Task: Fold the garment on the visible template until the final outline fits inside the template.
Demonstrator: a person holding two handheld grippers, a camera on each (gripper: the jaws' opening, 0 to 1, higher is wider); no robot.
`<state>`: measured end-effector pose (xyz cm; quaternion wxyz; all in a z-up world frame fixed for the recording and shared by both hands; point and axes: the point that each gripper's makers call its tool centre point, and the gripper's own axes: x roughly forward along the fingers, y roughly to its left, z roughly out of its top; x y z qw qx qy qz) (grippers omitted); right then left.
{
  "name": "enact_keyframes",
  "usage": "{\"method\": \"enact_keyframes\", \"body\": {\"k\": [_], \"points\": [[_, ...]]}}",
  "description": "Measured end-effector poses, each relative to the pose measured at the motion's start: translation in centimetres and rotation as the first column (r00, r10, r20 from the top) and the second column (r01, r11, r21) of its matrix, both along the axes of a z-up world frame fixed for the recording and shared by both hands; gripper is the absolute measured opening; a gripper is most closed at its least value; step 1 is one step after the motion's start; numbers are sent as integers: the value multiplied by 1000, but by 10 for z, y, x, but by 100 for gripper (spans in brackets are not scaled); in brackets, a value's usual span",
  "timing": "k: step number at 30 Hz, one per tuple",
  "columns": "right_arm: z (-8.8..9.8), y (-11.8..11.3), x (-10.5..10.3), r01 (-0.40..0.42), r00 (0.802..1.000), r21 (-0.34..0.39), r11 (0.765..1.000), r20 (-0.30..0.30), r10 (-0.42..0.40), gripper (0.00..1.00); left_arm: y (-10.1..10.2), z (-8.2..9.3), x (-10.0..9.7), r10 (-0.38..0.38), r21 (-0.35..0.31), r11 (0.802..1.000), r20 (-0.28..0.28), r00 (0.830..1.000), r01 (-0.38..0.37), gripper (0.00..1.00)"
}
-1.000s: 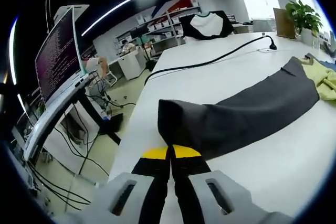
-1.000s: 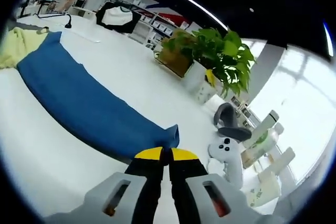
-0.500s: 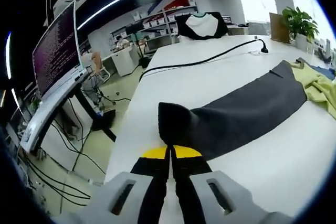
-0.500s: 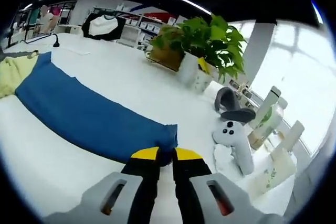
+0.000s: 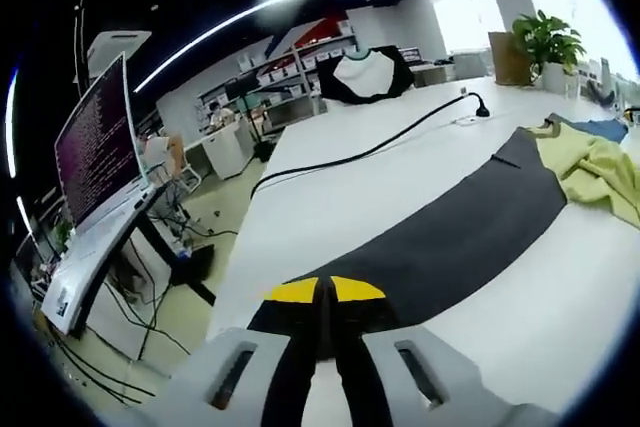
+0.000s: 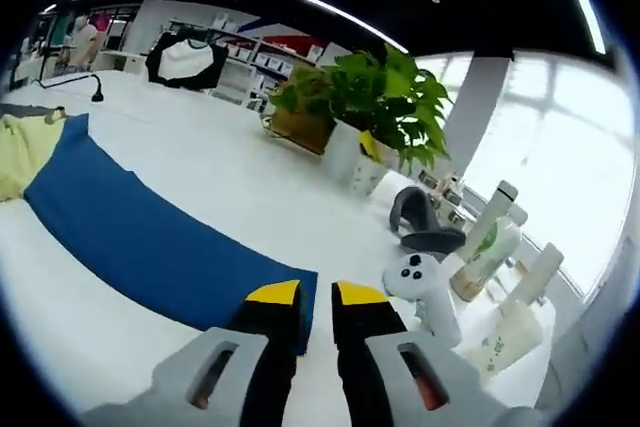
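While flat on one table (image 5: 330,197): one grey sleeve (image 5: 450,237) in closed left fingers (image 5: 325,292), right fingers (image 6: 315,297) apart.

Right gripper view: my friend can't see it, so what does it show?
The right gripper, its yellow-tipped jaws slightly apart, sits at the end of a blue cloth lying flat on a white table. A potted plant, white controller and bottles stand beyond.

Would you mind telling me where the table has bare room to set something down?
Free: white table between black cable and grey sleeve; also between blue sleeve and potted plant. Crowded: the bottles and controller corner.
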<state>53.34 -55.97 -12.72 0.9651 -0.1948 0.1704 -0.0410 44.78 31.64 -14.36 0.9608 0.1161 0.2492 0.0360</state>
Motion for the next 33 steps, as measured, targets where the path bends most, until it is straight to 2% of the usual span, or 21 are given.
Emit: {"method": "enact_keyframes", "body": {"k": [2,3,4,5,7,11,12,14,15,17,18,20,22,24,25,27,30,33], "points": [[5,7,-2,-5,1000,-17,1000,8,6,15,-5,-3,4,-18,-15,1000,3,1000,18,4],[6,11,-1,-17,1000,-23,1000,5,17,15,-10,-2,7,-56,-22,998,13,998,57,5],[7,15,0,-35,999,-12,999,7,35,15,-11,0,10,-73,-7,997,33,997,74,5],[4,22,2,-52,999,62,997,4,52,16,-10,-1,9,-65,-8,998,30,997,65,6],[-2,23,2,-42,999,118,992,-21,45,20,-9,-4,12,-67,-23,997,21,998,67,6],[1,15,9,-28,1000,114,993,-8,29,27,-16,-12,14,-64,-148,987,6,998,64,12],[-2,15,10,-26,999,125,992,-19,29,30,-17,-16,16,-71,-165,984,-7,997,69,14],[-20,21,10,-60,991,158,986,-106,78,38,-16,-22,17,-78,-160,984,-39,996,71,20],[-25,24,11,-75,988,180,981,-117,97,39,-16,-23,18,-81,-155,985,-43,996,73,21],[-27,20,11,-77,989,166,983,-109,96,40,-16,-22,21,-85,-154,985,-30,996,80,26],[-27,21,12,-84,989,173,981,-106,104,41,-18,-22,23,-86,-178,981,-18,996,81,29],[-30,32,15,-116,987,251,961,-76,139,46,-22,-21,28,-85,-240,967,8,996,84,33],[-35,39,16,-123,985,308,943,-77,154,45,-24,-24,29,-90,-239,967,2,996,88,30],[-38,40,16,-120,984,300,946,-89,153,43,-27,-27,29,-98,-245,965,0,995,95,26],[-39,42,17,-125,983,299,946,-93,159,41,-33,-29,29,-97,-313,945,7,995,94,24],[-43,46,19,-129,980,304,944,-106,168,37,-34,-30,30,-89,-358,929,19,996,90,23],[-48,51,20,-117,978,355,928,-123,170,27,-31,-33,31,-88,-313,946,24,996,91,18],[-54,48,21,-105,976,332,937,-144,161,24,-29,-34,31,-73,-316,946,33,997,80,12]]}}
